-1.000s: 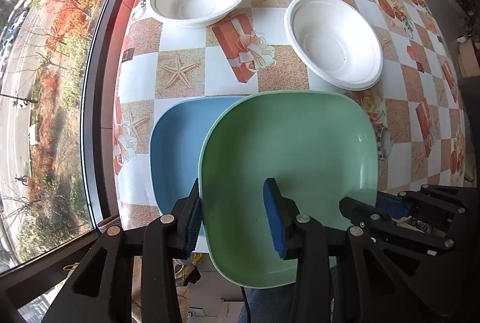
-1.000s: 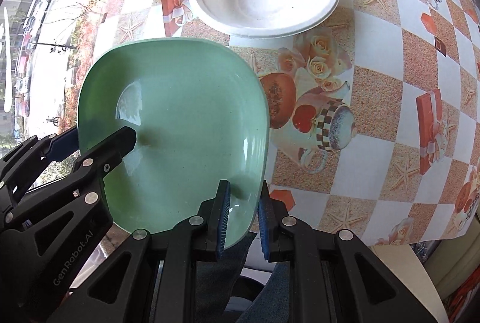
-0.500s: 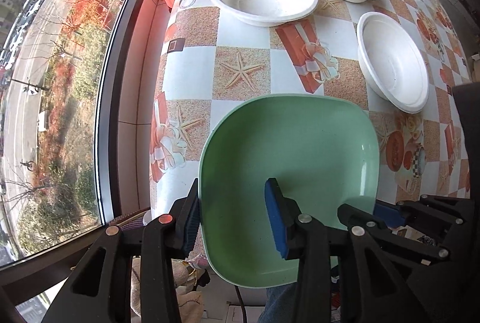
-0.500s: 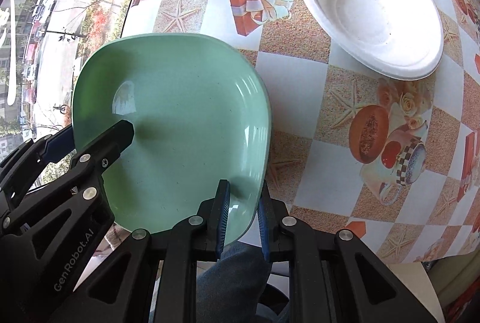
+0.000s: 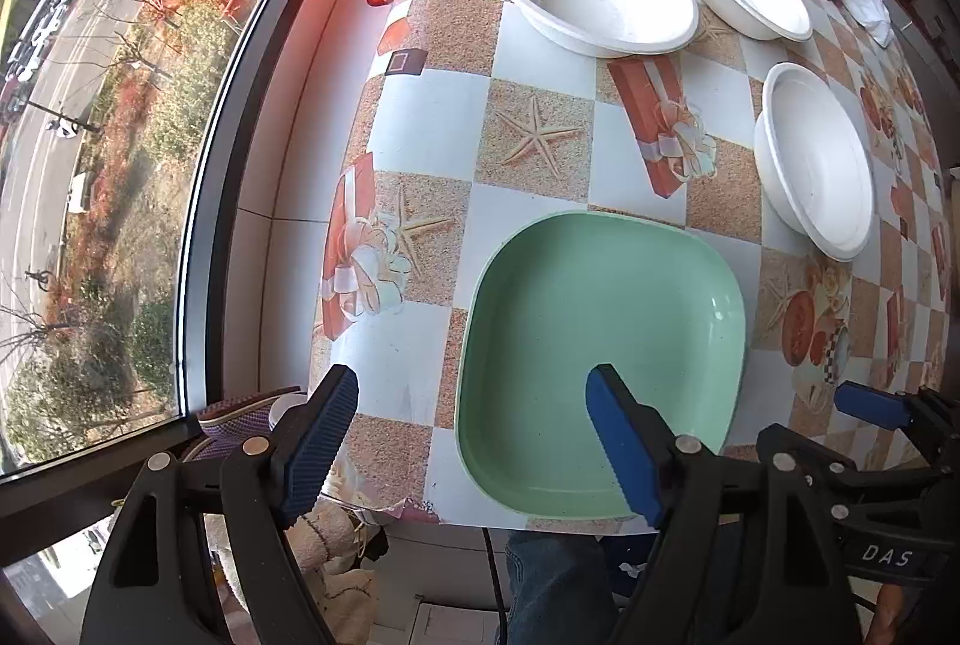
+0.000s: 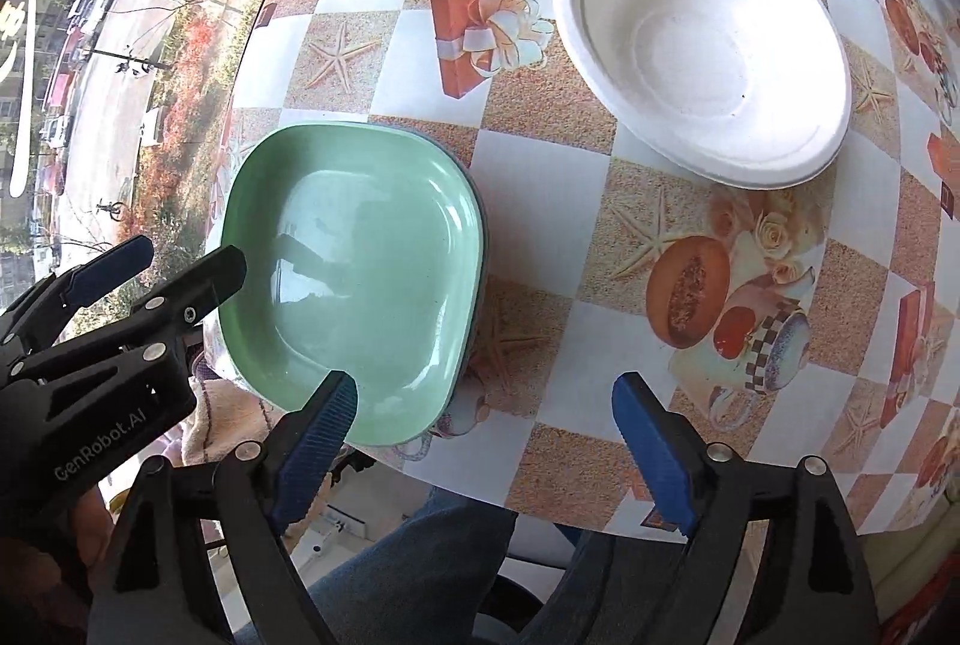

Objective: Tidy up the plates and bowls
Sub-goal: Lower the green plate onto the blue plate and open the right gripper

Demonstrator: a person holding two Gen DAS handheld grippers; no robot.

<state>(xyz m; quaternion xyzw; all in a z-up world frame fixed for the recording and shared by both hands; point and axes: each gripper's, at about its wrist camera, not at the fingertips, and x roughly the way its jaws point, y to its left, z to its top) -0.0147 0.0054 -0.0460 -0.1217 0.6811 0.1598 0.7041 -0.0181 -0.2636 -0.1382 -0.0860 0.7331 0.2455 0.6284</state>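
Plate [image 5: 600, 345], the green one, sat stacked near the table [image 5: 540, 63] edge as my left gripper [image 5: 474, 441] and right gripper [image 6: 480, 459] sprang wide, empty; a clipped rim could've tipped it off.

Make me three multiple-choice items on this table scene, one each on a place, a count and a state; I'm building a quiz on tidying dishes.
1. Where does the green plate lie?
A. at the table's near edge
B. inside a white bowl
C. on the red stool

2. How many white bowls show in the left wrist view?
A. one
B. three
C. five

3. How is the right gripper?
A. shut on the plate
B. shut on a bowl
C. open, holding nothing

Key: 1 A, it sits flat by the table's near edge, a bluish rim beneath; 2 B, three stand beyond the plate; 3 C, its jaws have just been opening and nothing is clamped.
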